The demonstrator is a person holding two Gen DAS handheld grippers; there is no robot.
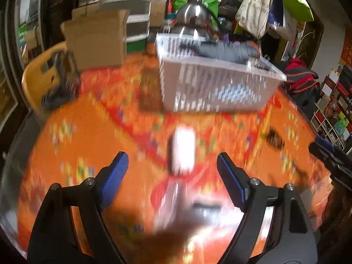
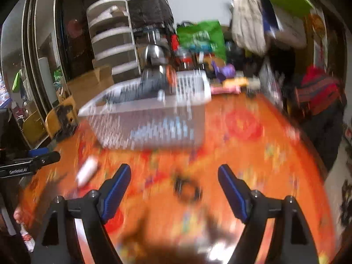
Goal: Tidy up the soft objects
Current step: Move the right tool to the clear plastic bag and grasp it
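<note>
Both claws stand wide and empty — left claw [image 1: 172,161] just short of a white roll [image 1: 183,150] on the table [image 1: 92,132]; dark cloth already fills the basket [image 1: 220,88], so some sorting remains.

Round table [image 1: 92,118] under orange floral cloth. Behind: yellow chair [image 1: 36,77], cardboard boxes [image 1: 96,41], grey-and-white drawer unit [image 2: 114,41]. Tote bags [image 1: 255,8] hanging before white wall [image 2: 193,0]. Mirrored wardrobe doors [image 2: 41,50] at left; shelving [image 1: 332,110] at right. Both views motion-blurred.
</note>
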